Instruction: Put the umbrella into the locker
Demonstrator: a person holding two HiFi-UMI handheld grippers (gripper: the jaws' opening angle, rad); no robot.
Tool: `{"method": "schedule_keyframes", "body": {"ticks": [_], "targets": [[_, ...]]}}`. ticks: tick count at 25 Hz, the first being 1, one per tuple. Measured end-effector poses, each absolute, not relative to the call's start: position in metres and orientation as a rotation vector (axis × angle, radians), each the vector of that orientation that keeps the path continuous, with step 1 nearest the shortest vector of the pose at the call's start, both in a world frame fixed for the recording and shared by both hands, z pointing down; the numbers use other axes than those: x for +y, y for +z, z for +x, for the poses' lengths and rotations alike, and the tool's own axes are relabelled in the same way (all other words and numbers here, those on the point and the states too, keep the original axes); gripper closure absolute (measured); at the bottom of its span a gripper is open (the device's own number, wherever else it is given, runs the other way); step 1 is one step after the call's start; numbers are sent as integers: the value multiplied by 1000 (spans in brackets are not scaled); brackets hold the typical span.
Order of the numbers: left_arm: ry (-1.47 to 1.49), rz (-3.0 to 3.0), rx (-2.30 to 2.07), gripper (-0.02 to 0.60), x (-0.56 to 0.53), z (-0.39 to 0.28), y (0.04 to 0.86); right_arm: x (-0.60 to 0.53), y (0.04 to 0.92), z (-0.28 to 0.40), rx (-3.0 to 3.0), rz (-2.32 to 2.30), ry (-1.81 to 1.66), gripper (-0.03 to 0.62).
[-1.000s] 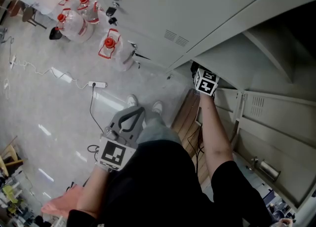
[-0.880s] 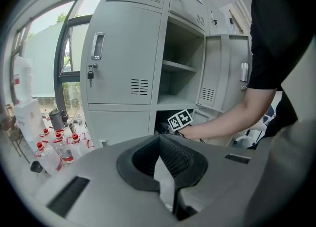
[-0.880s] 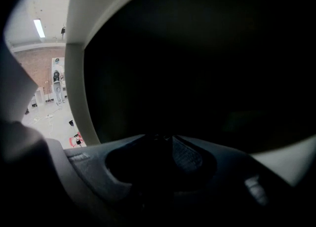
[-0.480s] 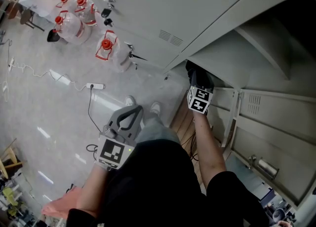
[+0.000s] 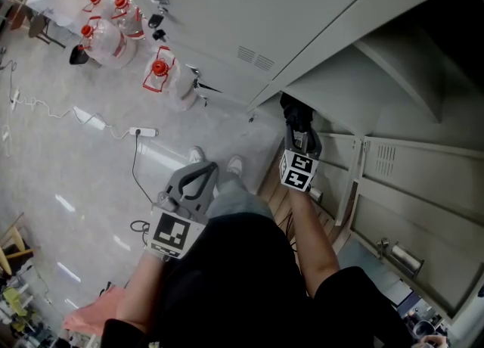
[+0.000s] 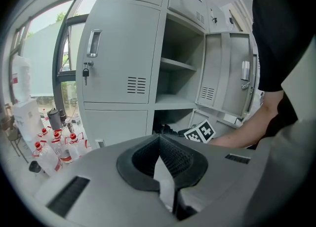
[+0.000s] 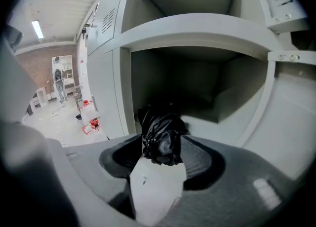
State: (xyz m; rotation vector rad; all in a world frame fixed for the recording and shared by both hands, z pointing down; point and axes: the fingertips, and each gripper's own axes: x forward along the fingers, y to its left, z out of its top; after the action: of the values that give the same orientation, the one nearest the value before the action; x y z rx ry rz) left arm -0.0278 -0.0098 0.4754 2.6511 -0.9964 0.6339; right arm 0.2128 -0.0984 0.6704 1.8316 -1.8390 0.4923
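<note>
Black and folded, the umbrella lay in the locker's lower bay between the right gripper's jaws, just opening clear of it, the left gripper outside, pressed together and empty; it looked light, soft and slippery, best pinched across its bundled middle.

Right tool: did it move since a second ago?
Yes. The right tool has backed out of the locker, toward the person. Its jaws have just been opening, with the black umbrella between them.
</note>
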Motion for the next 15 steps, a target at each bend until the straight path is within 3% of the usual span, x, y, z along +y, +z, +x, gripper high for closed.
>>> {"method": "schedule_keyframes", "body": {"ticks": [7, 15], "targets": [[634, 2647, -987, 571, -10, -23, 479, -85, 699, 221, -1770, 1811, 626, 286], [645, 2634, -1002, 571, -9, -25, 480, -98, 716, 224, -1715, 1779, 633, 336]]}}
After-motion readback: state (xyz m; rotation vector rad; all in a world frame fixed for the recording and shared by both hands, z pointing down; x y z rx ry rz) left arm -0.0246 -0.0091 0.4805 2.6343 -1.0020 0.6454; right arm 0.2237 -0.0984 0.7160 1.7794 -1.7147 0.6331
